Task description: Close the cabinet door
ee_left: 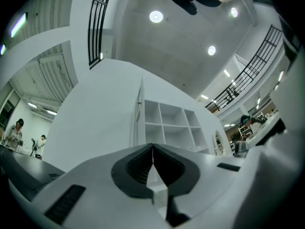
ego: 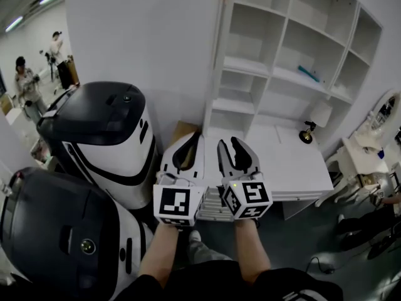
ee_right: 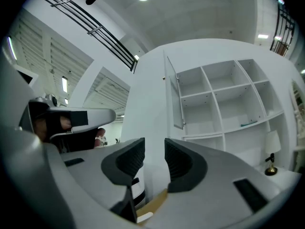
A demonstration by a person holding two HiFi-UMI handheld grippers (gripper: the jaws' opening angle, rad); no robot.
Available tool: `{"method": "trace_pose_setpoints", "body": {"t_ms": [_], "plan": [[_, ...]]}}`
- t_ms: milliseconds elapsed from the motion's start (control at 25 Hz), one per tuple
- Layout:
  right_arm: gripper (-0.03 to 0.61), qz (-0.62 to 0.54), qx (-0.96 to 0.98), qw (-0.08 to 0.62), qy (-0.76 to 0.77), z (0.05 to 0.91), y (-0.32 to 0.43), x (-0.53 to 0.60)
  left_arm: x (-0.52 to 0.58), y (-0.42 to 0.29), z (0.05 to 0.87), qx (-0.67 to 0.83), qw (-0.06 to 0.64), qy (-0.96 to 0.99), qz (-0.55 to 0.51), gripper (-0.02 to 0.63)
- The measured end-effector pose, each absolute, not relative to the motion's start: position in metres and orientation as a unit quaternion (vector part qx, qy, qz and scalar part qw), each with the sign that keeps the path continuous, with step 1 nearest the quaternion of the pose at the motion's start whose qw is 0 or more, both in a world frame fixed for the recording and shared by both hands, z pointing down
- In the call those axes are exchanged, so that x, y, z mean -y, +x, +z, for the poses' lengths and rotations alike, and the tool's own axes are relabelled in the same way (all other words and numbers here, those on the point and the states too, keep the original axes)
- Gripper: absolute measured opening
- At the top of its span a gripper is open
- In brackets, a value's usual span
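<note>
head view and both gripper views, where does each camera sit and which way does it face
Head view: on the person's head, facing steeply down at shelves and desk; both forearms, left gripper and right gripper show.
Left gripper view: on the left gripper, tilted up at the door and ceiling; its shut jaws show.
Right gripper view: on the right gripper, facing door and shelves; its open jaws show.
Shared: all three see the shelves.

Both forearms (ego: 161, 256) reach out side by side. The left gripper (ego: 197, 138) has its jaws pressed together at the tips, nothing between them. Right gripper (ego: 230, 145) just beside it, jaws parted and empty, both tipped slightly upward.
</note>
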State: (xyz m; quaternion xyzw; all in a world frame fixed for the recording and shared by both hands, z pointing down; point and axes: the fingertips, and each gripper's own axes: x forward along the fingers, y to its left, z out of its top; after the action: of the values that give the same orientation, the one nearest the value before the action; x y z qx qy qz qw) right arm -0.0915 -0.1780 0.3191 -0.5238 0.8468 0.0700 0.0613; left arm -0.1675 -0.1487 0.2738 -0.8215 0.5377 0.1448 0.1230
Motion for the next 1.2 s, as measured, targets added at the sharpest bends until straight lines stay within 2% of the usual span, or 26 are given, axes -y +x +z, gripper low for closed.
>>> {"method": "trace_pose_setpoints", "body": {"t_ms": [320,1000,1200], "plan": [[0.127,0.091,-0.841,0.065,-0.530,0.301,-0.104,0.241,0.209,-0.181,0.249,-0.516,0.144,-0.831,0.151,0.014],[0.127,0.129,-0.833,0.068,-0.534,0.279,-0.121,0.330,0.295,-0.162,0.224,-0.457,0.159,-0.860,0.164,0.014],[0.127,0.135,-0.826,0.071,-0.543,0.280,-0.124,0.342,0.312,-0.157,0.193,-0.435,0.192,-0.864,0.165,0.014]]}}
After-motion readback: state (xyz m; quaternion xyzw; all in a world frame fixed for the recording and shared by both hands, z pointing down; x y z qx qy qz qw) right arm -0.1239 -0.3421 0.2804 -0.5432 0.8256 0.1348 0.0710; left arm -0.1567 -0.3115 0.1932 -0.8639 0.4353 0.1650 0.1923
